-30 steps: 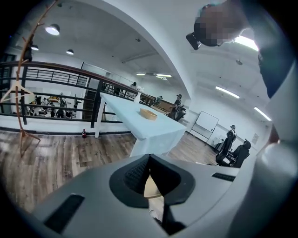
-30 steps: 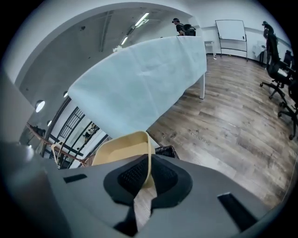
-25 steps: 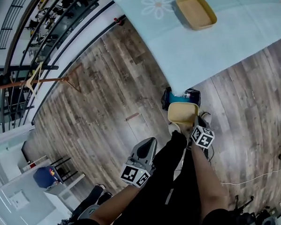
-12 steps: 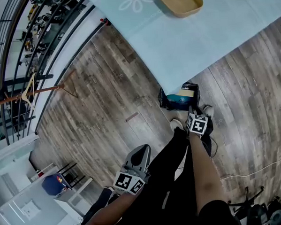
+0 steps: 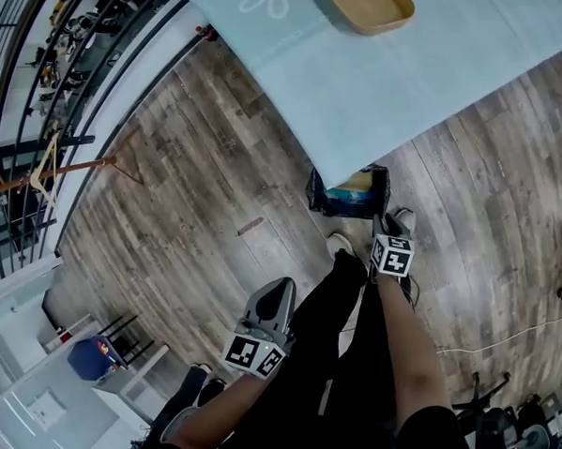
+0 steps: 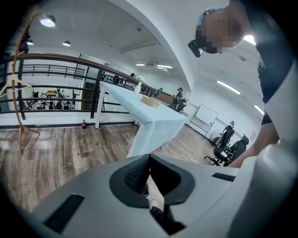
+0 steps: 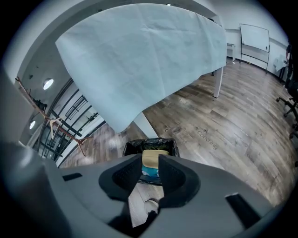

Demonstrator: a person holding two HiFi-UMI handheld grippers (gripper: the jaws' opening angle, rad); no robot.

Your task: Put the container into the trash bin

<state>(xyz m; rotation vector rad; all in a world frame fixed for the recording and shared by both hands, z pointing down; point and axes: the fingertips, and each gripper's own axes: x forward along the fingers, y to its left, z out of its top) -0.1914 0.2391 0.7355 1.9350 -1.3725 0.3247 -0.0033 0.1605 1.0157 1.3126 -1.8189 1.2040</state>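
Since the container [image 7: 155, 157] sits in the trash bin [image 7: 132, 146] just ahead, the right gripper [image 7: 150, 161], slightly parted and empty, should back straight out.

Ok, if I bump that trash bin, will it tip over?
Likely light: the trash bin looks small next to the container resting in it. On the smooth wood floor it would probably slide before tipping. Its black liner looks floppy.

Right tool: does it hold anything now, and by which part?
Nothing is held. The right tool has its jaws apart and empty; the container lies in the trash bin beyond them.
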